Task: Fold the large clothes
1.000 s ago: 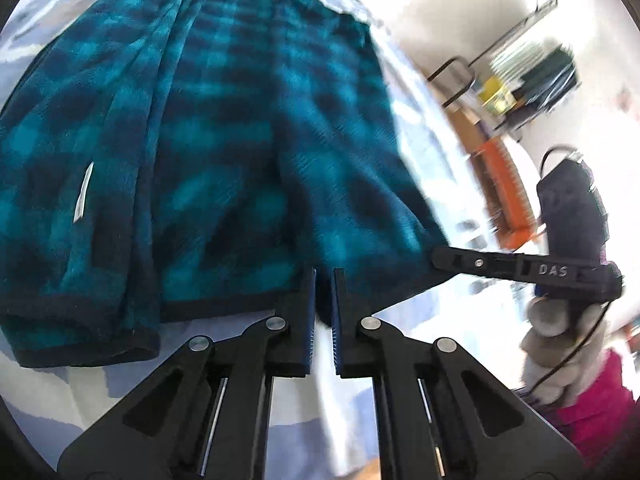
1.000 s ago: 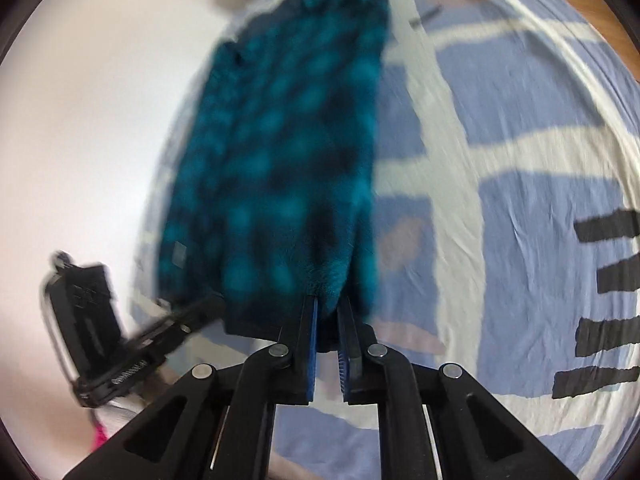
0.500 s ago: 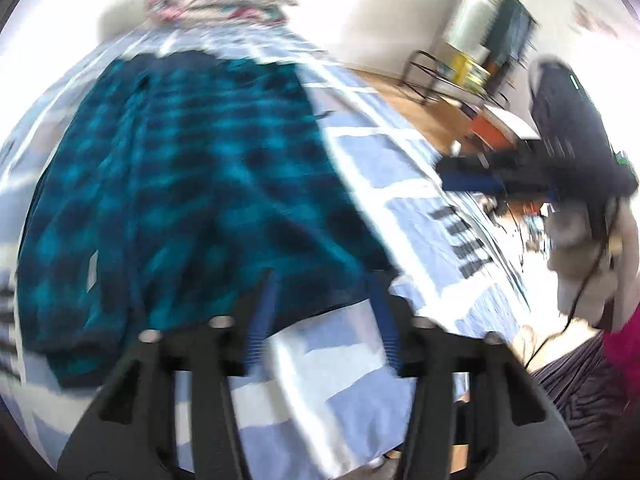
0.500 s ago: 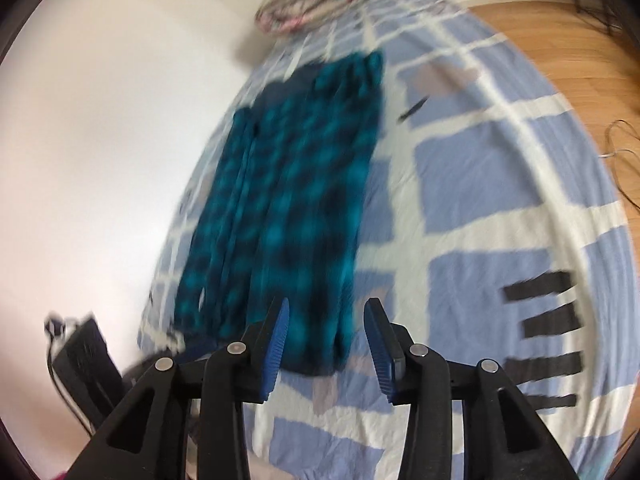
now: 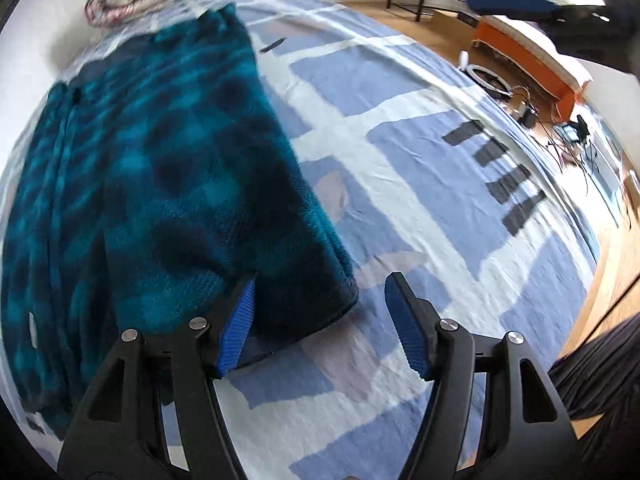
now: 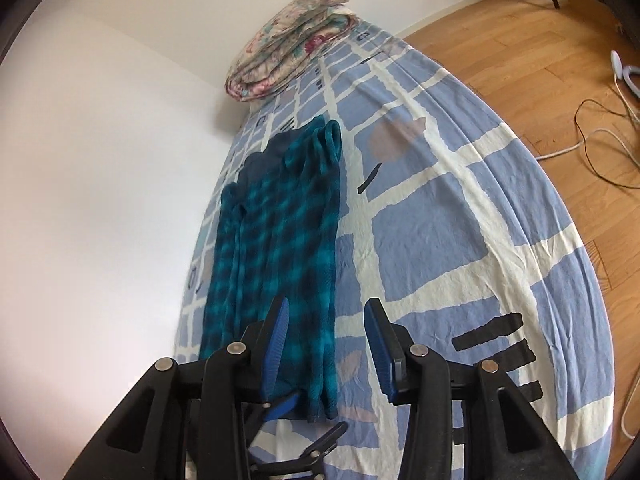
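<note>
I have just let go. A second ago both my tools were pinched shut on the near hem of the teal plaid garment [image 5: 160, 184]; now the left gripper [image 5: 320, 320] stands with its blue pads wide apart and nothing between them, and the right gripper [image 6: 326, 344] is the same, jaws spread and empty.

The garment lies flat on the bed [image 6: 460, 208], a long narrow strip running away from me toward the far end, close to the white wall [image 6: 100, 160] side of the mattress. In the left wrist view its near right corner sits just beyond the left pad, apparently apart from it. The right wrist view looks down the strip from higher and farther back (the left tool's tips show at the bottom edge there).

A folded floral quilt [image 6: 288, 20] rests at the head of the bed, well apart from the garment.

My reading: the lengthwise fold is laid down and released, so the piece is narrowed but still long. The next step would likely be bringing one short end over toward the other, which needs a fresh grip on two corners.
</note>
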`<state>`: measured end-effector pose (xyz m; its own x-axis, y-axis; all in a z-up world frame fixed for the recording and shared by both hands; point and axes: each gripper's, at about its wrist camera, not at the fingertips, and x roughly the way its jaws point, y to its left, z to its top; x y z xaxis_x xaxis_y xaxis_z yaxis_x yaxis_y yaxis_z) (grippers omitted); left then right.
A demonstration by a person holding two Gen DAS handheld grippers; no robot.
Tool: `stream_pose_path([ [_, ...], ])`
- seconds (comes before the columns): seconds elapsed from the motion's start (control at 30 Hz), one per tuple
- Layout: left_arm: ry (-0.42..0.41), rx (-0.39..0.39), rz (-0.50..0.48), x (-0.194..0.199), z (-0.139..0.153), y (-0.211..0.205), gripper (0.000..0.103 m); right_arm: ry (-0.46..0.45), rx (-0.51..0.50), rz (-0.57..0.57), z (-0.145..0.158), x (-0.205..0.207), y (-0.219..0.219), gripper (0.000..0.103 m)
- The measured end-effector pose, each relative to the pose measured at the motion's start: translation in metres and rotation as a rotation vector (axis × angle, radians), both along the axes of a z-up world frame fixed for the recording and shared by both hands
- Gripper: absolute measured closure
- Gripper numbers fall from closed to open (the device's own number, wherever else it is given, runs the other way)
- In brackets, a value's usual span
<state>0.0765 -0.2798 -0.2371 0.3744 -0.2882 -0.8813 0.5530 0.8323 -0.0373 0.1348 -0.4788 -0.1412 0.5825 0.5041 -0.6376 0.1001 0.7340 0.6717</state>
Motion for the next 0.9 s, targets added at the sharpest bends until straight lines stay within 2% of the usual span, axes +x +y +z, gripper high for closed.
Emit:
stream_pose_path([
  [0.1,-0.046,0.036,-0.027,-0.003,-0.003,-0.005,0.037,0.000,0.014,-0.005,0.000,0.002,-0.001,0.061],
  [0.17,-0.050,0.027,-0.027,-0.003,-0.003,-0.005,0.038,0.006,0.021,-0.006,-0.001,0.004,0.000,0.061],
  [0.23,-0.070,0.029,-0.020,-0.001,-0.002,-0.004,0.052,0.016,0.020,-0.001,-0.004,0.006,0.002,0.061],
  [0.27,-0.080,0.030,-0.023,0.000,-0.001,-0.003,0.063,0.018,0.016,0.002,-0.005,0.008,0.004,0.061],
  [0.37,-0.067,0.011,-0.034,0.006,0.003,-0.001,0.088,0.026,-0.009,0.007,-0.007,0.014,0.009,0.061],
  [0.4,-0.043,-0.015,-0.027,0.009,0.006,0.002,0.091,0.029,-0.015,0.010,-0.009,0.016,0.011,0.061],
  [0.43,-0.021,-0.047,-0.016,0.011,0.009,0.006,0.092,0.034,-0.020,0.013,-0.010,0.020,0.013,0.061],
  [0.5,0.064,-0.188,0.037,0.019,0.019,0.026,0.093,0.046,-0.026,0.028,-0.014,0.027,0.016,0.059],
  [0.6,0.129,-0.365,0.115,0.026,0.036,0.056,0.094,0.064,-0.052,0.048,-0.020,0.043,0.026,0.057],
  [0.67,0.127,-0.419,0.136,0.027,0.046,0.068,0.094,0.071,-0.070,0.064,-0.025,0.058,0.033,0.056],
  [0.73,0.120,-0.442,0.147,0.027,0.054,0.074,0.094,0.071,-0.063,0.076,-0.029,0.078,0.043,0.048],
  [0.77,0.115,-0.448,0.150,0.026,0.056,0.076,0.094,0.072,-0.046,0.081,-0.032,0.086,0.046,0.041],
  [0.8,0.110,-0.455,0.154,0.026,0.058,0.077,0.094,0.075,-0.023,0.083,-0.036,0.098,0.050,0.038],
  [0.9,0.104,-0.474,0.164,0.025,0.061,0.079,0.094,0.087,-0.023,0.079,-0.048,0.133,0.060,0.038],
])
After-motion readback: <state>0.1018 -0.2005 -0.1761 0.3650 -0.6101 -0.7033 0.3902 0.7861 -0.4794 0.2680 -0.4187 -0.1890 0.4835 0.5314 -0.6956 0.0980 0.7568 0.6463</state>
